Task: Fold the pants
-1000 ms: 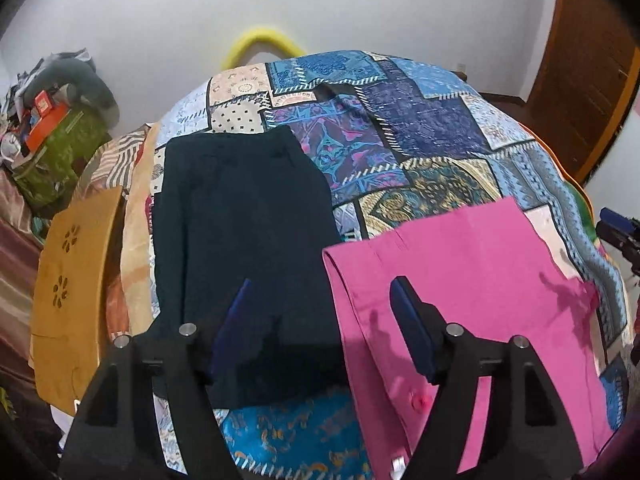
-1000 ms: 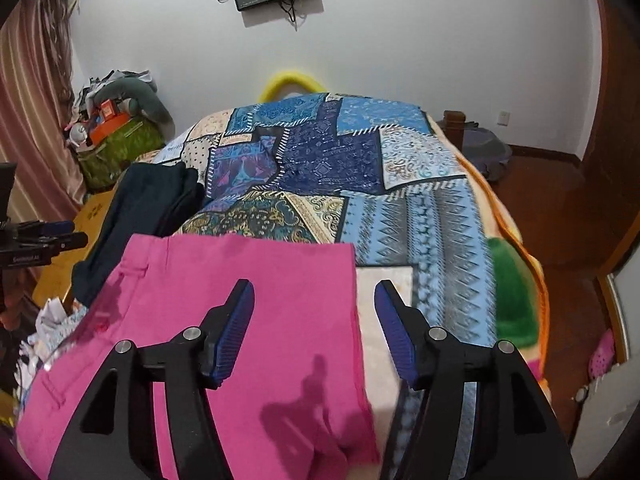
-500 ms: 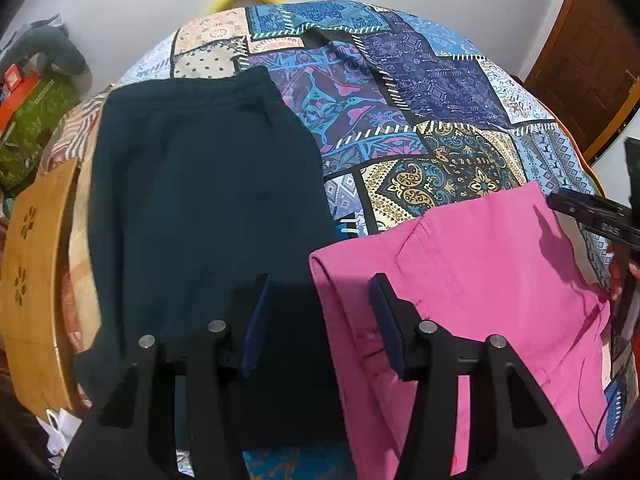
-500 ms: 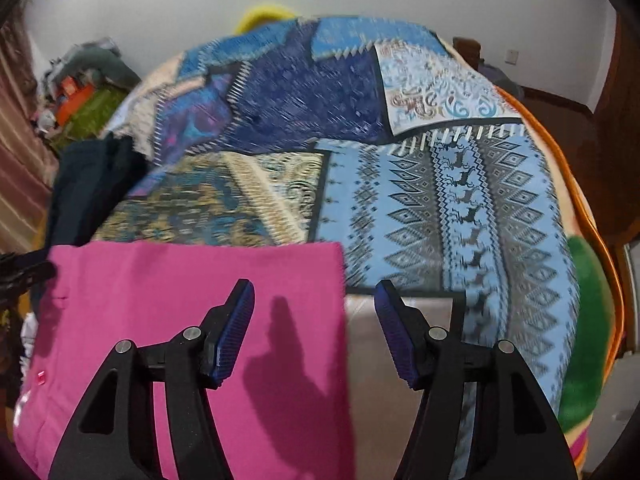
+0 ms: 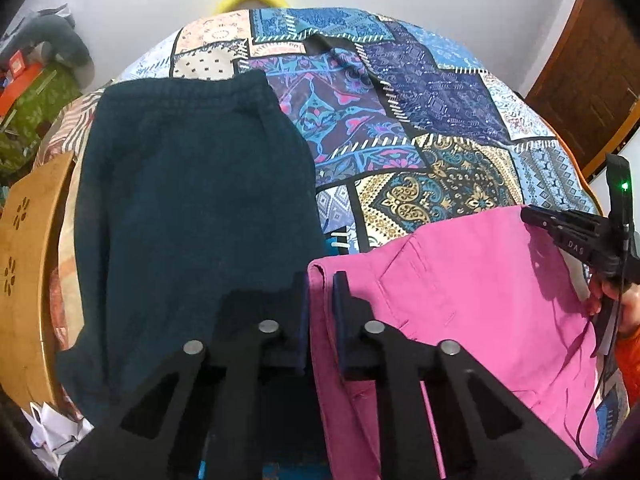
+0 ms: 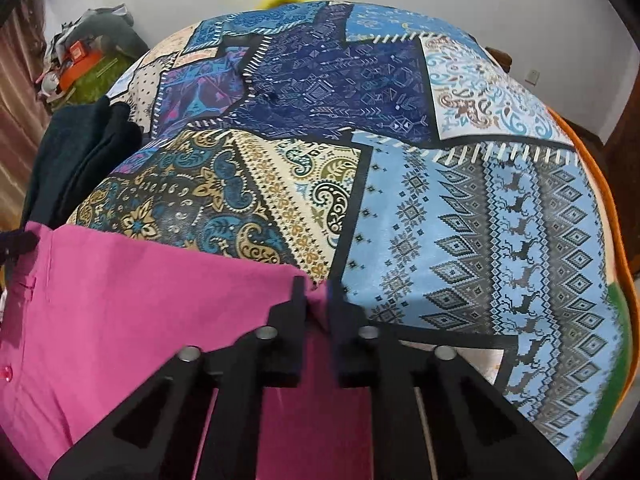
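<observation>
Since 0.5 s ago both grippers have closed. Left gripper pinches the pink pants' left corner beside dark pants; right gripper pinches the right corner. Pants lie flat on the patchwork bed.

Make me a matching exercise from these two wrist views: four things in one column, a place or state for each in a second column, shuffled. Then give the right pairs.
Things:
1. pink pants
2. dark pants
3. left gripper
4. right gripper

Places or states:
A. lies flat, elastic waistband at its far end, beside the wooden board
B. pinches the pink corner next to the light blue patch of the patchwork blanket
C. spread on the blanket, held at two far corners
D. closed on the pink edge next to the dark garment

Pairs: 1-C, 2-A, 3-D, 4-B
</observation>
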Available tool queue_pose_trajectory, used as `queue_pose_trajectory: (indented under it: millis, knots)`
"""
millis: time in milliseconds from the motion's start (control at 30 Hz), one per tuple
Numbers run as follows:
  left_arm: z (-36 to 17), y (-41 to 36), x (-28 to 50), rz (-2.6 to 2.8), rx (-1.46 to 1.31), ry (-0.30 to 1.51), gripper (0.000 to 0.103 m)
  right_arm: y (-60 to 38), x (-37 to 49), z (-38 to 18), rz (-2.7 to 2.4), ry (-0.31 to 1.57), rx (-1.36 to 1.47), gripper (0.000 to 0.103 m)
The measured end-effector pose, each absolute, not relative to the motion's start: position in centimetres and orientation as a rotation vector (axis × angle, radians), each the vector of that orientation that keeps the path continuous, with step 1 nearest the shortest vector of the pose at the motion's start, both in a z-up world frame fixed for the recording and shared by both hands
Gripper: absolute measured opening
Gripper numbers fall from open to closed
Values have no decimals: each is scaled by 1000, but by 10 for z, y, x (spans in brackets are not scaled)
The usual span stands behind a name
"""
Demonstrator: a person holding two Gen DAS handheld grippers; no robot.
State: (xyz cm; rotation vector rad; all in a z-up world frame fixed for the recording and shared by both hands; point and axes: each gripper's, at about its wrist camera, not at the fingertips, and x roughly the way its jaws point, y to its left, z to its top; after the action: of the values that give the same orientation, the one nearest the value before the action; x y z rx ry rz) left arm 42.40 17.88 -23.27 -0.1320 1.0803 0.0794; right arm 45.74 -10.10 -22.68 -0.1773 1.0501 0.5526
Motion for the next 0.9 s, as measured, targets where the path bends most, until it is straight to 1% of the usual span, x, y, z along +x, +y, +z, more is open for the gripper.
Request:
queue_pose_trajectory:
  millis: [167,333,467,600,900]
  knots:
    - [-207,174,418,89,-90,1034,8,-104,447,-194,542,960,-177,5]
    - [-163,170,410,113,-67,952,7,-120,431,-134,535,838,-128,5]
    - [-134,161,399,106,-49,903,7,-133,415,-102,538,781,-98,5]
    - [-119,148,382,96,-26,886,7,-146,394,-86,539,758,-92,5]
    - [-106,113,317,86,72,842,7,-171,349,-82,564,744,-68,5]
